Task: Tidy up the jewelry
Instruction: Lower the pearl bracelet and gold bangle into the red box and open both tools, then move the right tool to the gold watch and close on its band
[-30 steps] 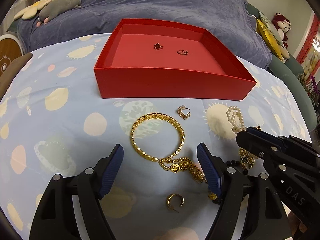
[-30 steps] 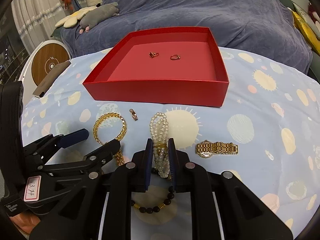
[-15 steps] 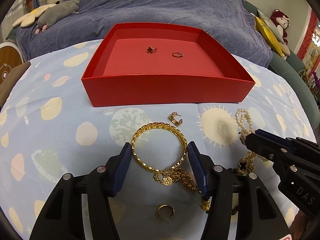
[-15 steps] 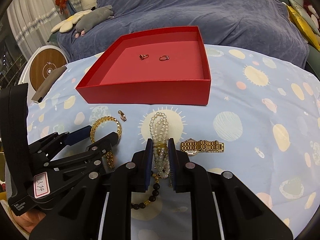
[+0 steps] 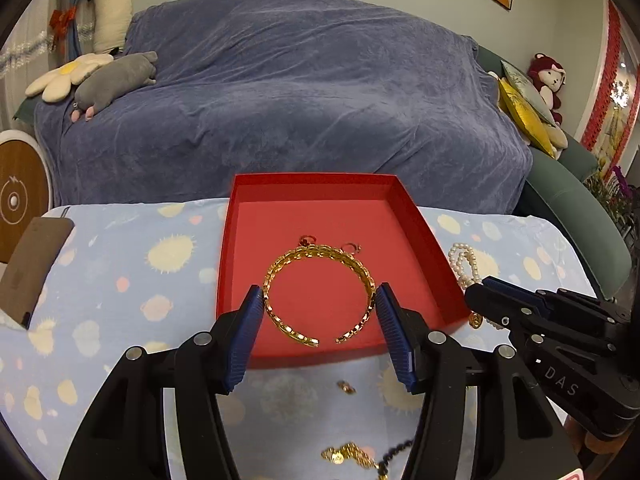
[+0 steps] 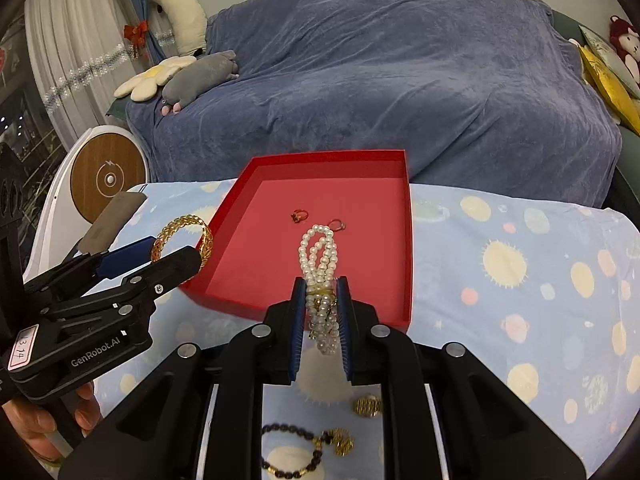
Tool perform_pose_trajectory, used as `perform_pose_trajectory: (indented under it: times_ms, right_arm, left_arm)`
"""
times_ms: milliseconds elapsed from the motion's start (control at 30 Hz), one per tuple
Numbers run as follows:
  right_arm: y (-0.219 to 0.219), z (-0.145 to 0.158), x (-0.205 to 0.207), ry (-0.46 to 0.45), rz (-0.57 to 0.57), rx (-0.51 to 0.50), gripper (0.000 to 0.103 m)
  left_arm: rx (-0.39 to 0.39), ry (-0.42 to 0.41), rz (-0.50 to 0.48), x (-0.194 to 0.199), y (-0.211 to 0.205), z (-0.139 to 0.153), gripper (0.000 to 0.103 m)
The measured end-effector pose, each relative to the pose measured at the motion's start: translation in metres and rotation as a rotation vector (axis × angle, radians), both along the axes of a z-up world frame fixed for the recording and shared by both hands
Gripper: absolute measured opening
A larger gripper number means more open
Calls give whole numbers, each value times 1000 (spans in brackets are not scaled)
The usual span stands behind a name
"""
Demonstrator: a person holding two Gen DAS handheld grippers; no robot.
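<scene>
My left gripper (image 5: 320, 308) is shut on a gold open bangle (image 5: 318, 258) and holds it lifted over the front of the red box (image 5: 320, 354). My right gripper (image 6: 320, 300) is shut on a pearl bracelet (image 6: 318, 250) and holds it lifted over the box's front wall (image 6: 240, 304). Two small rings (image 6: 299, 215) lie on the box floor. Each gripper shows in the other's view: the left gripper with the bangle (image 6: 182, 226) and the right gripper with the pearls (image 5: 464, 260).
On the spotted blue cloth (image 5: 120, 280) near me lie a small gold earring (image 5: 346, 387), a gold chain (image 5: 348, 454), a dark bead bracelet (image 6: 288, 452) and a gold watch (image 6: 368, 405). A sofa under a blue cover (image 5: 300, 100) stands behind the table.
Both grippers have risen from the cloth and moved toward the red box. The left one closed on the gold bangle and lifted it. The right one lifted the pearl bracelet.
</scene>
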State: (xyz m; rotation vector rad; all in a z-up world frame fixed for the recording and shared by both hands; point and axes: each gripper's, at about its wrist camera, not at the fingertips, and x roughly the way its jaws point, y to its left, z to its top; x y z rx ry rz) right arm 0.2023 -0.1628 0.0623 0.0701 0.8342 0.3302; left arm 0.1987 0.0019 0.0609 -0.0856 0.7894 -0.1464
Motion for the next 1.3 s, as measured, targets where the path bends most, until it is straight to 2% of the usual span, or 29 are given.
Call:
perform_pose_trajectory:
  times_ms: [200,333,400,433,500,600,767,867,933,1033,1300]
  right_arm:
    - [10,-39,51,71,-26,-27,15]
    - [17,-63,69,105,-17,-30,15]
    - [18,-68,73,96,-22,-32,16]
    - [15,-66,71,76,-43,-36,18]
    - [7,-57,66,45,-68,-16,37]
    - [-3,-36,51,-2,-91,-24,38]
    - [-24,-10,11,20,-104,25,38]
    - [-36,-4,-24,21,-112,56,38]
    - [-41,-8,-45,42,-117,82,38]
    - [-44,-22,-73,83,-116,96,38]
    - [-15,-69,-130,169,-28,32,38]
  left_arm:
    - [20,61,4,51,1,-40,55]
    - [39,80,6,72,-1,-61,56]
    - [17,107,28,81,4,-69,57]
    - [8,120,42,84,7,-71,58]
    - [1,117,68,83,14,-69,68]
    - [-10,71,105,72,26,-52,72]
    - [-109,29,146,40,41,-15,74]
    - [-108,-1,133,7,40,0,77]
    - [-76,-18,133,-18,40,1,78]
    - [-60,9,120,-45,39,-3,78]
    - [-47,37,84,-102,32,-13,78]
